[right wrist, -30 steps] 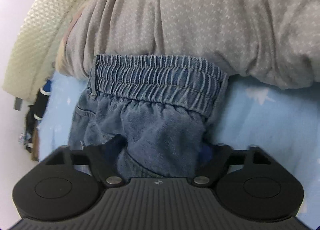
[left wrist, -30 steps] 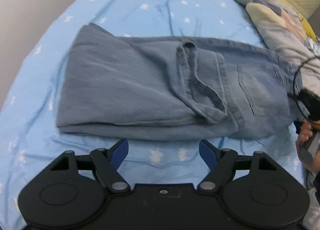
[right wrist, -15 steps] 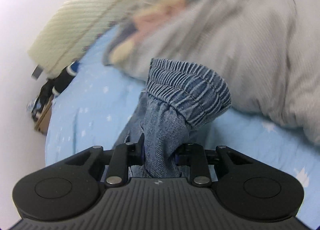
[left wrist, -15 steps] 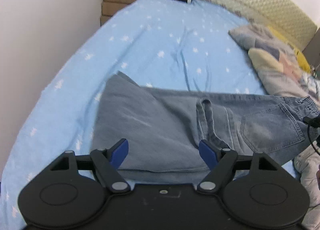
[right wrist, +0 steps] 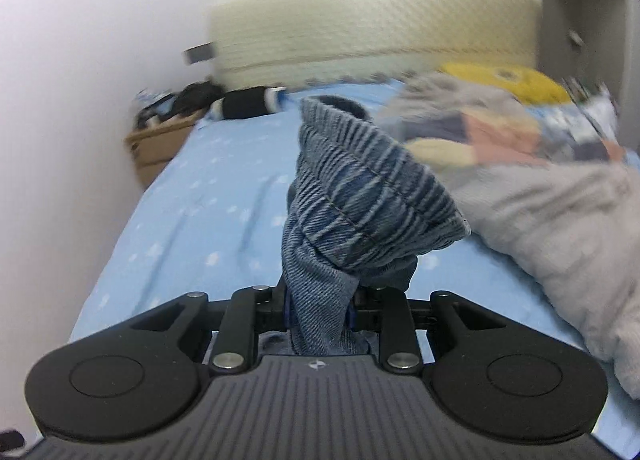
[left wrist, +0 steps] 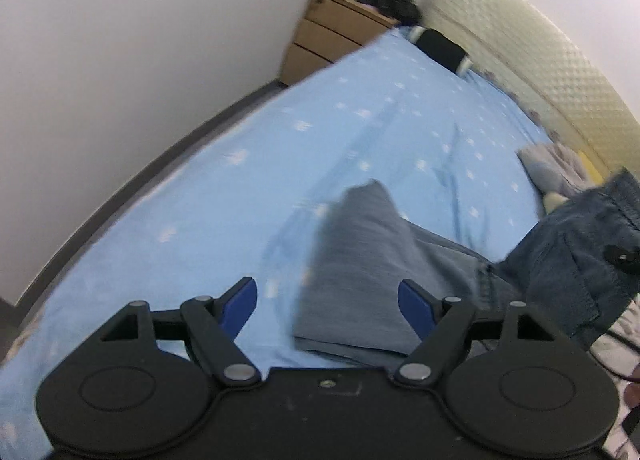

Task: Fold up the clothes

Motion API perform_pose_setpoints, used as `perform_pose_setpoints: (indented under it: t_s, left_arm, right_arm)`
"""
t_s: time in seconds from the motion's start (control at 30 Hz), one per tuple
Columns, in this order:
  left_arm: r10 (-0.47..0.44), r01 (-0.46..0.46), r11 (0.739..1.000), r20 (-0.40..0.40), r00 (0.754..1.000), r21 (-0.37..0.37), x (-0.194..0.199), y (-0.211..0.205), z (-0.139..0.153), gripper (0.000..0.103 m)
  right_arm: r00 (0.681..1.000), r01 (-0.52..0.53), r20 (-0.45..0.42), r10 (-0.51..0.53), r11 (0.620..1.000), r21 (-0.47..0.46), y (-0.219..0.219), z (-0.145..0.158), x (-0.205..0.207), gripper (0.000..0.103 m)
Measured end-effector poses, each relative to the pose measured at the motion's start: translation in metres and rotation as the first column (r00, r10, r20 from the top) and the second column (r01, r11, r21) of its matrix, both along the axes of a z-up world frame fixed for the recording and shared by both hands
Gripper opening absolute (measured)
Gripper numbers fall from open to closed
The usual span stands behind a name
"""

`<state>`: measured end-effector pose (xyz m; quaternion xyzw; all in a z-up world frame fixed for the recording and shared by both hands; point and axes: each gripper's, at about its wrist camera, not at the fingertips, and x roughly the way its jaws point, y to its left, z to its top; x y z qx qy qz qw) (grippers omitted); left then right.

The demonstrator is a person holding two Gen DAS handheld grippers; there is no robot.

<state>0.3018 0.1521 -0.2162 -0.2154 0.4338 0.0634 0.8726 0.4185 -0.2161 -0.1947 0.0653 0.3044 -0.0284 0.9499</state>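
Lifting the jeans waistband off the bed with my right hand-held gripper clamped on denim, left hand-held gripper spread apart and empty, I judge the next move carries it across toward the legs.

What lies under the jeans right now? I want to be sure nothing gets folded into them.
The jeans lie on the blue starred bedsheet, their waistband lifted in the right gripper. Sheet shows all around them; whatever lies directly beneath the denim is covered.
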Motion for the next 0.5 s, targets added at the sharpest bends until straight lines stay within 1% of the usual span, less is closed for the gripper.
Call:
perform_pose_setpoints:
  t_s: [0.1, 0.2, 0.3, 0.4, 0.43, 0.47, 0.5]
  left_arm:
    - [0.057, -0.057, 0.998, -0.008, 0.998, -0.009, -0.012, 0.035, 0.0, 0.075]
    - [0.143, -0.143, 0.989, -0.005, 0.99, -0.022, -0.031, 0.074, 0.006, 0.075]
    - [0.2, -0.2, 0.98, -0.014, 0.98, -0.019, -0.05, 0.108, 0.008, 0.075]
    - [0.245, -0.245, 0.969, -0.037, 0.969, -0.005, -0.063, 0.132, 0.006, 0.075]
    - [0.263, -0.263, 0.965, -0.042, 0.964, -0.008, -0.066, 0.138, 0.006, 0.075]
    - [0.277, -0.277, 0.961, -0.045, 0.96, -0.015, -0.07, 0.143, 0.006, 0.075]
    - [0.29, -0.291, 0.957, -0.047, 0.956, -0.021, -0.073, 0.148, 0.006, 0.075]
  right_arm:
    - [0.997, -0.077, -0.023, 0.076, 0.996, -0.048, 0.052, -0.017, 0.001, 0.024]
    - [0.982, -0.175, -0.084, 0.169, 0.981, -0.077, 0.097, -0.044, -0.005, 0.023]
    - [0.956, -0.275, -0.143, 0.257, 0.953, -0.125, 0.137, -0.068, -0.013, 0.023]
    - [0.929, -0.353, -0.183, 0.321, 0.917, -0.185, 0.167, -0.086, -0.017, 0.023]
    - [0.926, -0.361, -0.187, 0.327, 0.912, -0.194, 0.174, -0.087, -0.018, 0.023]
    - [0.932, -0.349, -0.174, 0.319, 0.917, -0.194, 0.176, -0.084, -0.019, 0.023]
    - [0.944, -0.322, -0.141, 0.299, 0.93, -0.18, 0.174, -0.076, -0.019, 0.023]
